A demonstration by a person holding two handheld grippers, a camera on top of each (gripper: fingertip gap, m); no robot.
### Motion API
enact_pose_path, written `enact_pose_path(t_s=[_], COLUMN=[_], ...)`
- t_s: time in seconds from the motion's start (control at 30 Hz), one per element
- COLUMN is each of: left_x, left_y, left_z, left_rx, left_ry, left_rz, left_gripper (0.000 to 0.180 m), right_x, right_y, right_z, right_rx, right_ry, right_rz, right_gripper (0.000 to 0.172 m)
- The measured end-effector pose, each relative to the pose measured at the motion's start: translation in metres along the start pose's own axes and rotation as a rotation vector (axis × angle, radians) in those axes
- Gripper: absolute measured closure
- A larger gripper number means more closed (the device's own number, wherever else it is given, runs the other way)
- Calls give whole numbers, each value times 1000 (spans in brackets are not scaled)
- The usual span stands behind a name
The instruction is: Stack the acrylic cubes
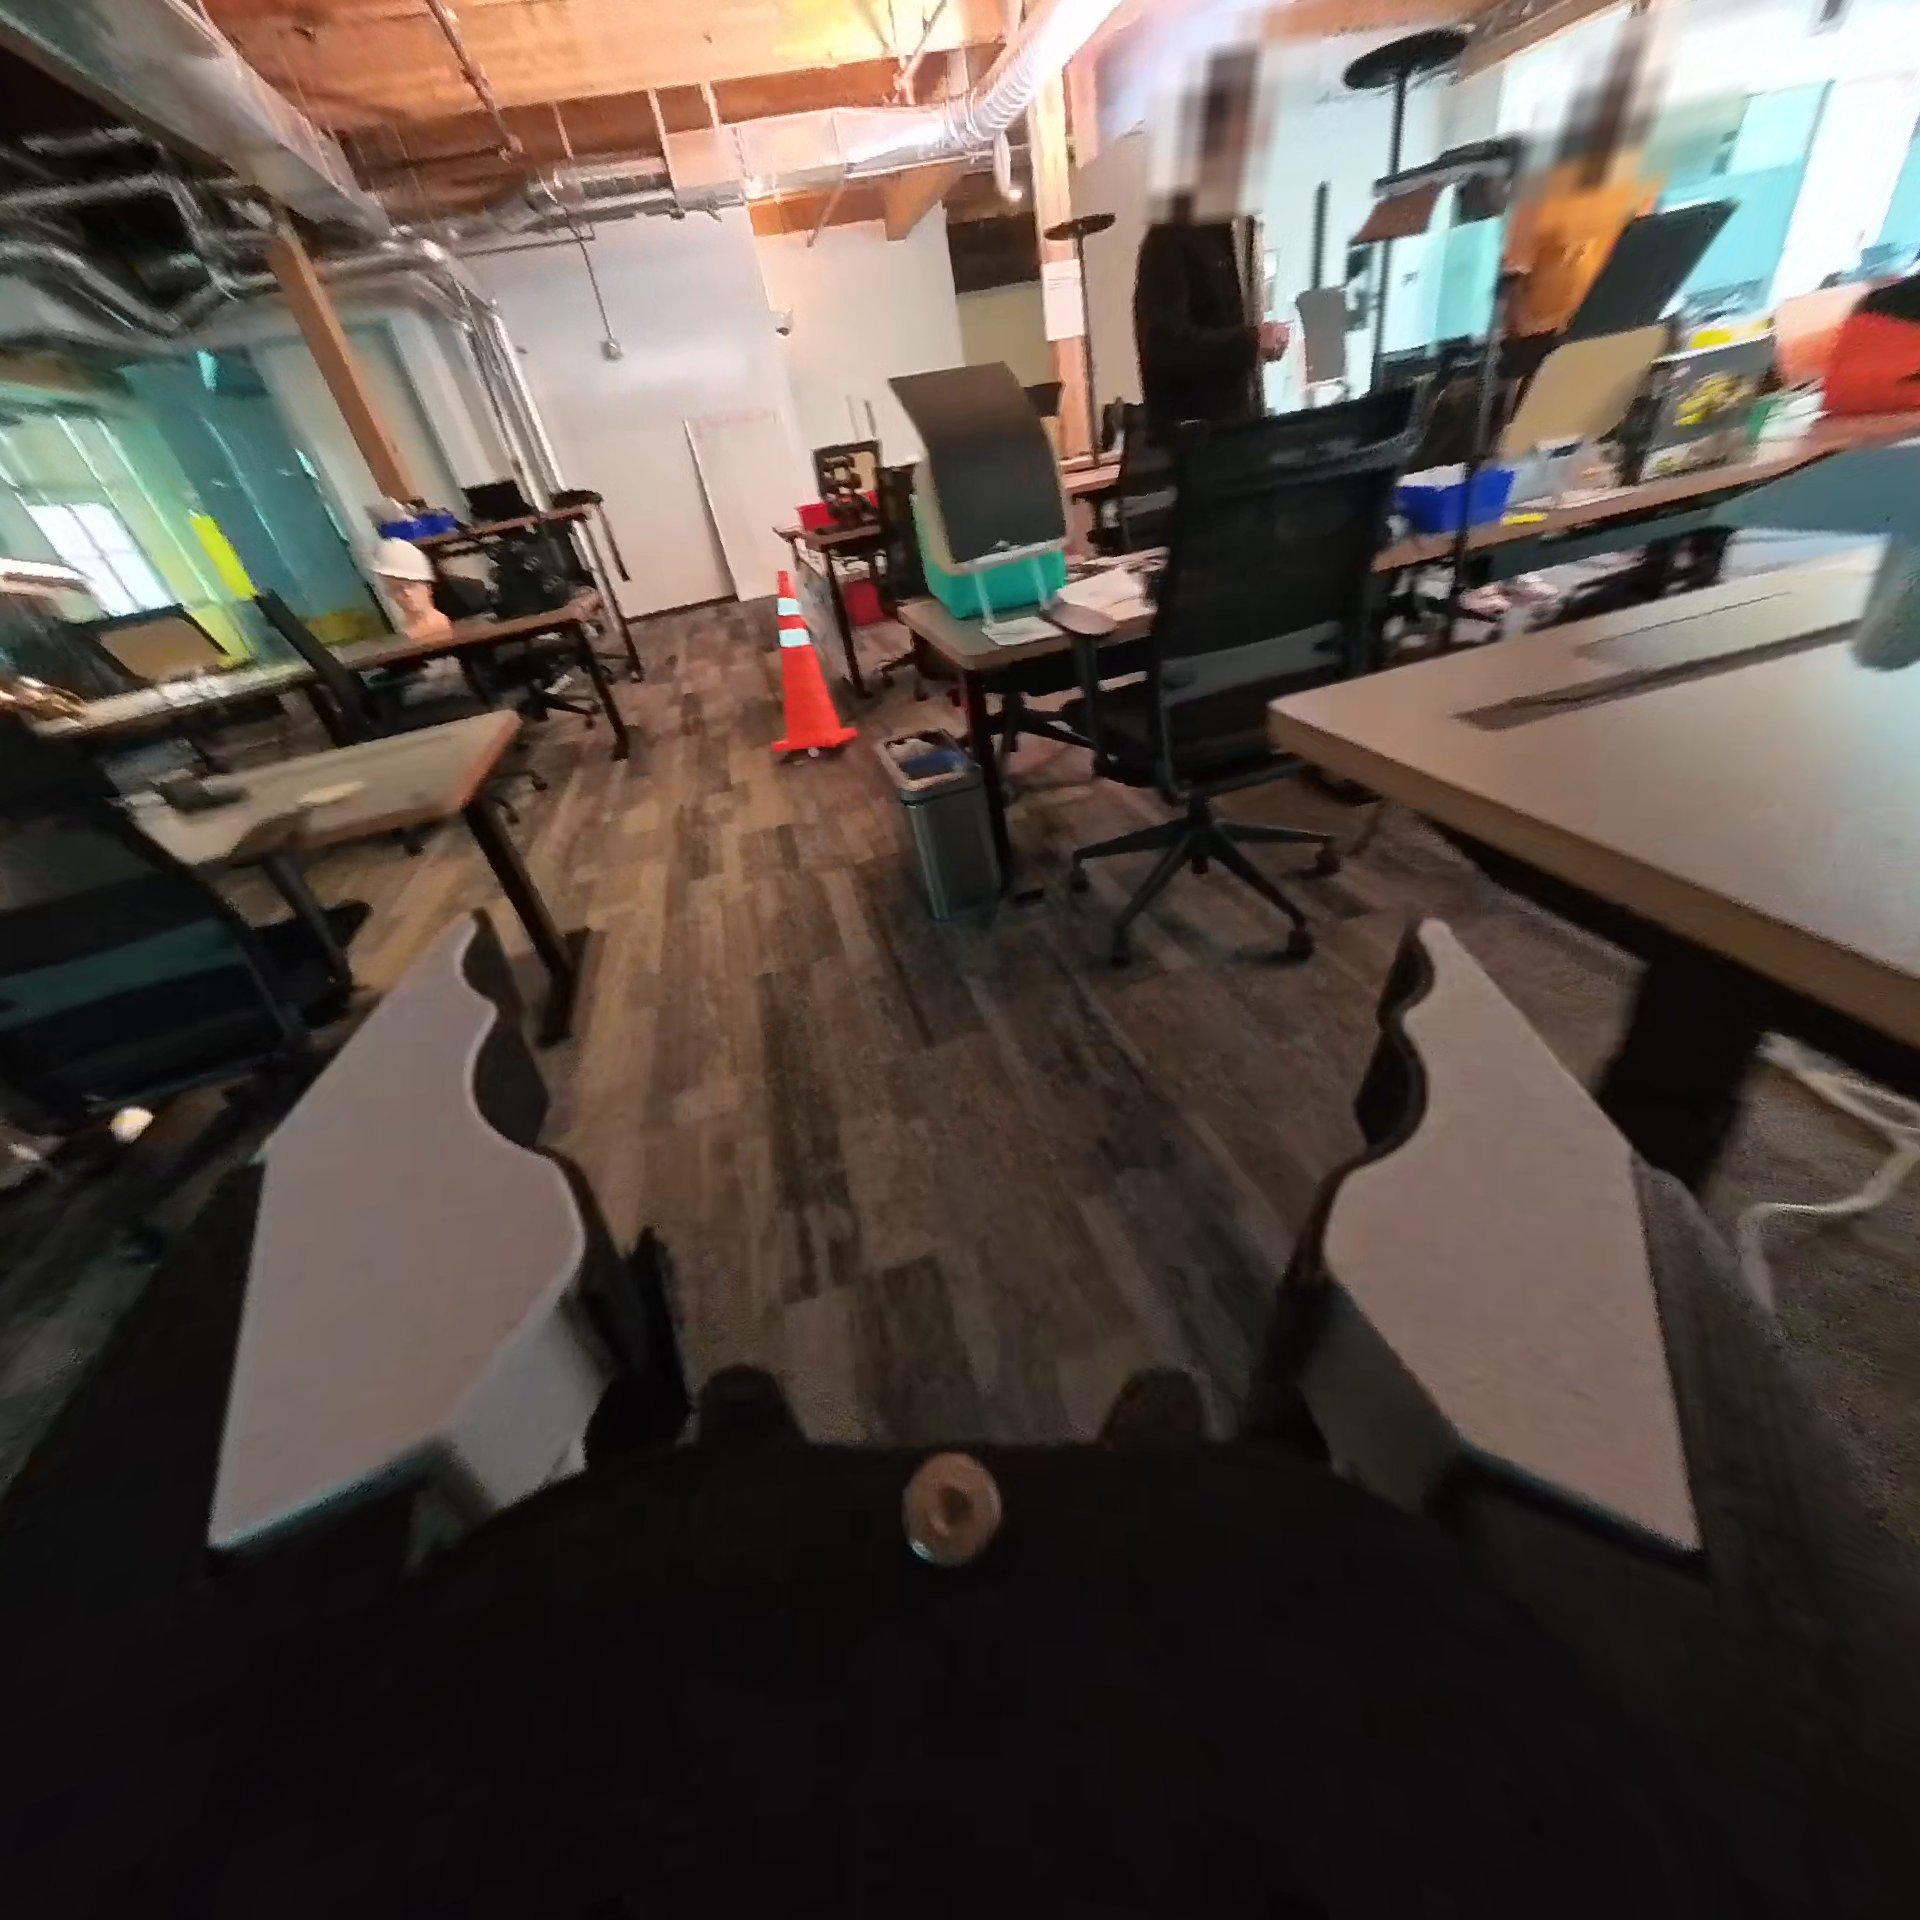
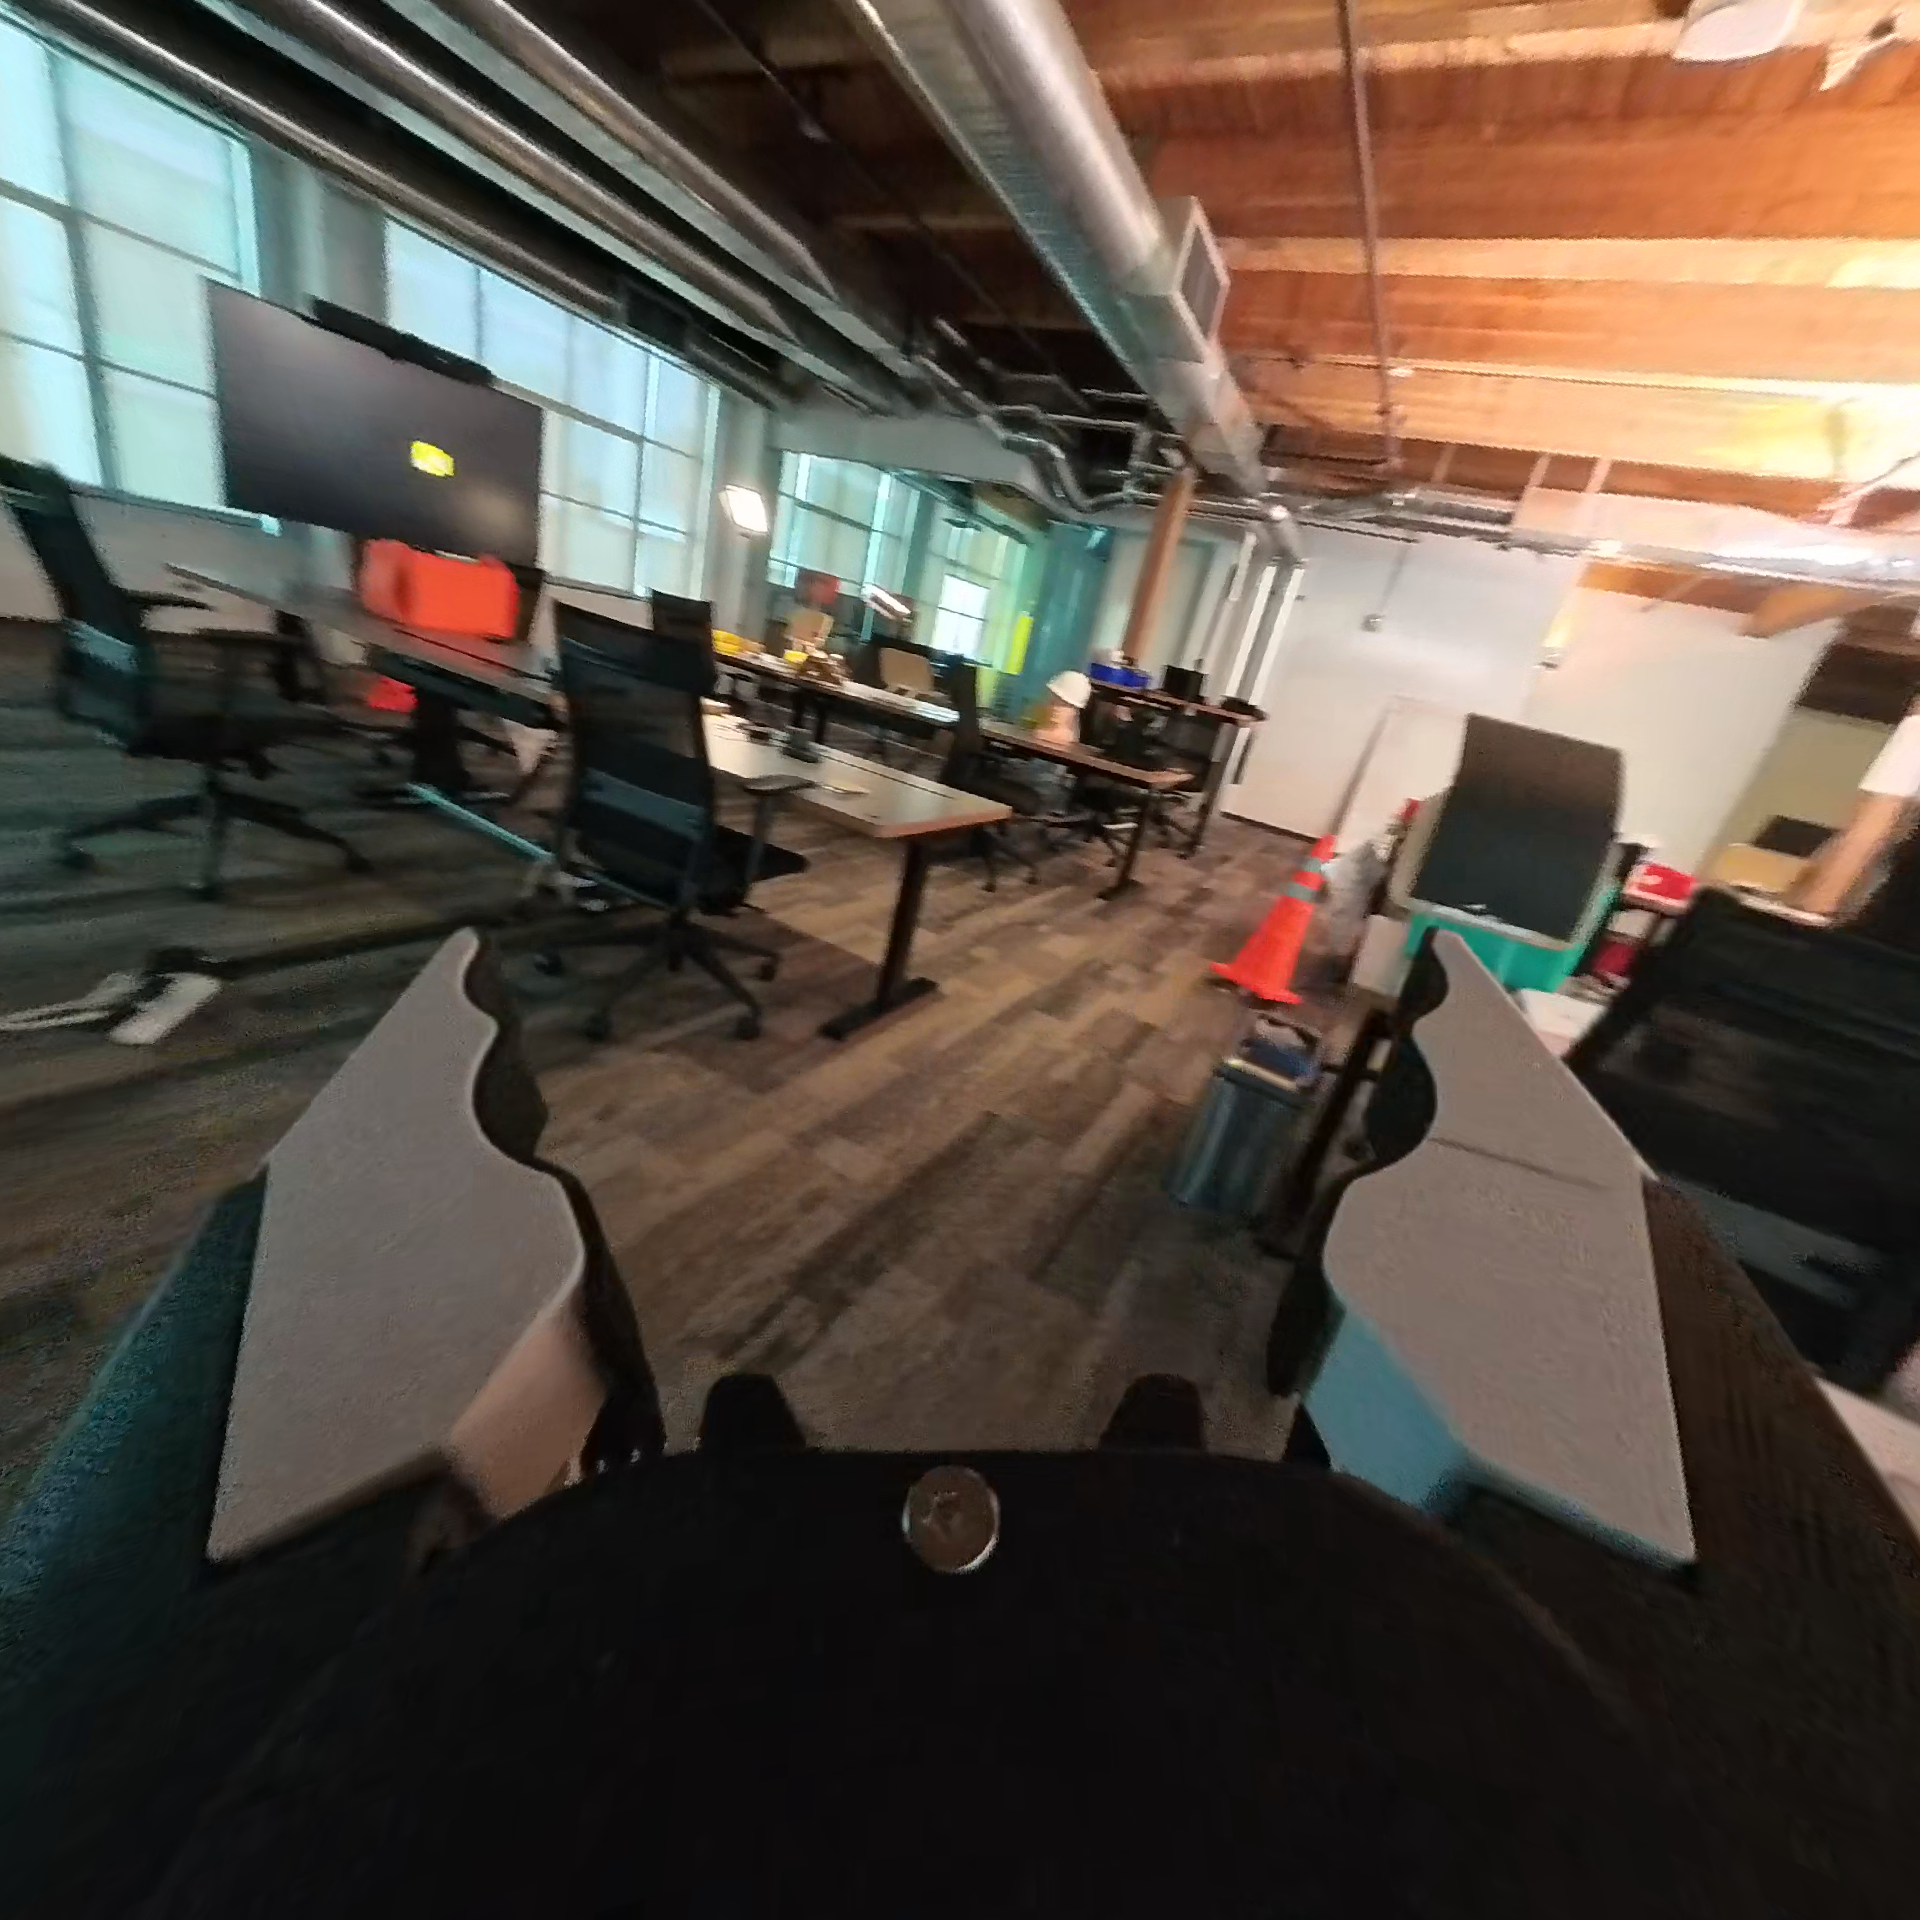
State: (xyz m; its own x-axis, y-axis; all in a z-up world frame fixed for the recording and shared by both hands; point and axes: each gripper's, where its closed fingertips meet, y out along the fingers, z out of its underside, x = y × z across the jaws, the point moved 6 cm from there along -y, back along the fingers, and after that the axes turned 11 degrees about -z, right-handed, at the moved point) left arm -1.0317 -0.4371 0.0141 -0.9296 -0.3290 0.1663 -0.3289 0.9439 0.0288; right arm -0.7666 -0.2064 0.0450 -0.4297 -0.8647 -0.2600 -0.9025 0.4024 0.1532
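My left gripper (image 1: 956,935) is open wide and holds nothing; its grey fingers (image 1: 416,1195) stand far apart in mid-air above a wood-pattern floor (image 1: 779,1039). A grey waste bin (image 1: 951,831) and a black office chair (image 1: 1236,665) lie ahead of it, and a wooden table (image 1: 1662,790) lies to its right. My right gripper (image 2: 956,945) is also open wide and holds nothing, its fingers (image 2: 1507,1195) in mid-air above the same floor (image 2: 935,1091). The bin (image 2: 1242,1122) shows beside its right finger. Both views are blurred by motion.
An orange traffic cone (image 1: 805,675) (image 2: 1278,935) stands on the floor. Desks (image 2: 862,800) and black chairs (image 2: 655,800) fill the office. A dark screen (image 2: 374,447) hangs by the windows. A person (image 1: 1195,322) stands at the back right, a white cable (image 1: 1860,1164) under the table.
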Motion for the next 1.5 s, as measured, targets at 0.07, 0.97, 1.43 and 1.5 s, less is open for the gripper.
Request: enact_pose_path(t_s=[0.07, 0.97, 1.43, 1.5], left_x=[20, 114, -103, -156], left_y=[45, 651, 910, 939], left_z=[3, 36, 36, 25], left_rx=[-7, -43, -70, -105], left_ry=[22, -15, -55, -66], left_rz=[-53, 226, 682, 748], left_gripper=[23, 24, 24, 24], right_x=[-26, -327, -431, -464], right_y=[31, 263, 217, 219], right_z=[15, 123, 177, 191], right_rx=[18, 379, 506, 472], right_ry=[-12, -155, -178, -179], right_rz=[45, 623, 1082, 1113], right_gripper=[13, 26, 40, 40])
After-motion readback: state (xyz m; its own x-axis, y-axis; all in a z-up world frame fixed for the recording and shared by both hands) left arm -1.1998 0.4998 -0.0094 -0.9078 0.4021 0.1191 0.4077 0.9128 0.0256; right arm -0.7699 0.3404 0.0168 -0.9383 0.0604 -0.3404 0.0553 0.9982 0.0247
